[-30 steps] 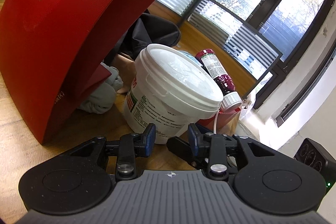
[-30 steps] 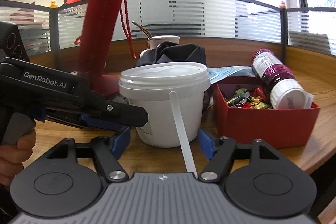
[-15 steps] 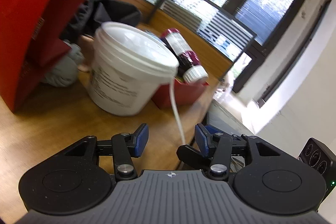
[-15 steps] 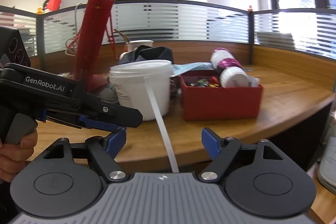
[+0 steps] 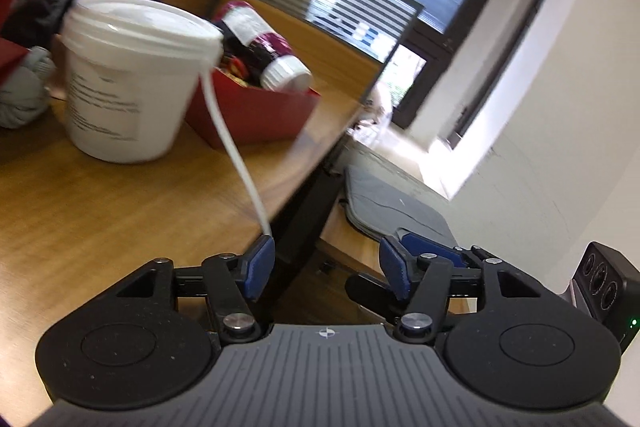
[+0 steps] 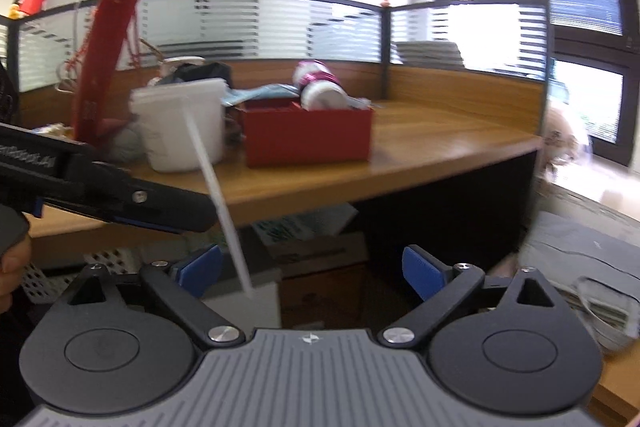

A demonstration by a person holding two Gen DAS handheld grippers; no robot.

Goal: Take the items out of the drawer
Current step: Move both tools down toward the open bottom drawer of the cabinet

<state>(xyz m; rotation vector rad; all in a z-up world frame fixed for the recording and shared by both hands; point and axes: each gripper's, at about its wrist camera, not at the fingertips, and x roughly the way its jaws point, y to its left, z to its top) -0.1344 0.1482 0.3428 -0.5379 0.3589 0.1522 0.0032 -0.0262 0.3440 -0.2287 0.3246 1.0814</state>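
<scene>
Both claws (image 5: 326, 265) (image 6: 312, 273) apart, level before the desk (image 6: 440, 147) edge

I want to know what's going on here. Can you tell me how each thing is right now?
White plastic bucket: upright, lid on, on the wooden desk.
Red cardboard box: open.
Purple bottle with white cap: capped, lying across the box.
Left gripper: open, empty.
Right gripper: open, empty.

I am seeing a wooden desk (image 6: 420, 147) that is carrying a white bucket (image 6: 180, 123) and a red box (image 6: 308, 135) standing just beside it. A red bag (image 6: 100, 59) is standing upright behind the bucket, with a grey cloth (image 5: 20, 95) lying next to it.
</scene>
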